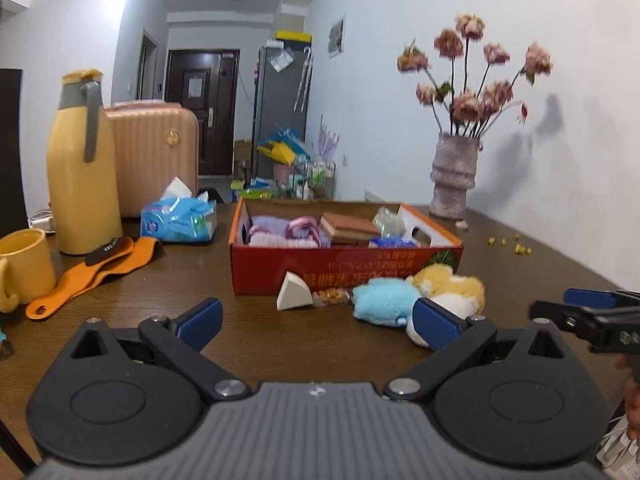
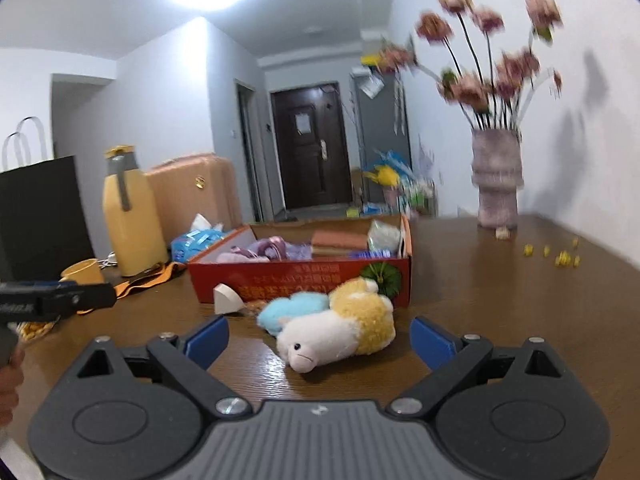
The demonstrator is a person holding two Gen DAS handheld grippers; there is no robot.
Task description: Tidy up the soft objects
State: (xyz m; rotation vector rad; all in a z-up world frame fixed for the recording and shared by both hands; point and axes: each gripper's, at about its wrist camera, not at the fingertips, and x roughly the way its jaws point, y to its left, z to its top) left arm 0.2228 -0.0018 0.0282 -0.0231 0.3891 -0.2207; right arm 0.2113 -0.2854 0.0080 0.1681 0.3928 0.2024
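A plush lamb, white, yellow and light blue (image 2: 336, 326), lies on the wooden table just in front of a red cardboard box (image 2: 300, 276). It also shows in the left wrist view (image 1: 416, 298). The box (image 1: 344, 268) holds purple knitwear, sponges and packets. A white wedge sponge (image 1: 294, 292) and a wrapped snack (image 1: 330, 296) lie at the box's front. My right gripper (image 2: 320, 340) is open and empty, its jaws either side of the lamb, a little short of it. My left gripper (image 1: 318, 322) is open and empty, short of the wedge sponge.
A yellow thermos (image 1: 82, 164), yellow mug (image 1: 24, 266), orange strap (image 1: 92, 272) and blue tissue pack (image 1: 180, 220) stand at the left. A vase of dried flowers (image 1: 454, 176) stands at the back right by the wall. Small yellow bits (image 1: 510, 242) lie near it.
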